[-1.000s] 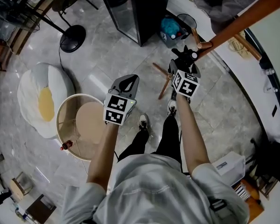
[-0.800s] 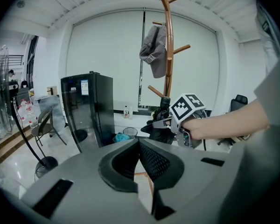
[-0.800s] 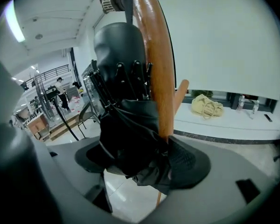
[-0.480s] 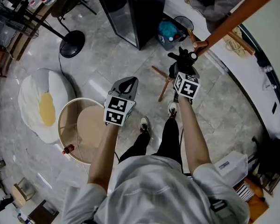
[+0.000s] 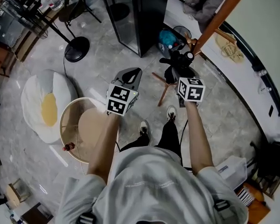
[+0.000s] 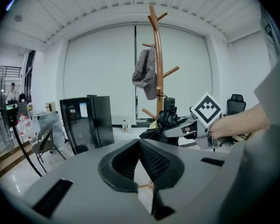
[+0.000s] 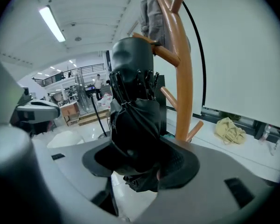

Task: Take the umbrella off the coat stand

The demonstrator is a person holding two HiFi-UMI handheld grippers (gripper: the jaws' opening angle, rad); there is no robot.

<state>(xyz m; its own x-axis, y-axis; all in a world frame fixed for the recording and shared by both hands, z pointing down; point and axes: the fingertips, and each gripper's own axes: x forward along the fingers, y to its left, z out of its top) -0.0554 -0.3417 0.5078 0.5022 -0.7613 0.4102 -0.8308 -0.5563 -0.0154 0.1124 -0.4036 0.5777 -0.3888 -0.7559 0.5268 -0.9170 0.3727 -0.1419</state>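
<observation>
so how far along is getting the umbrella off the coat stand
Done: the right tool has the folded black umbrella between its jaws, which are closing on it. In hand: freeing it. Its top sits right by a peg of the coat stand, so I can't tell if it is off yet. Left: carry it clear of the stand. The left tool is shut and empty.
</observation>
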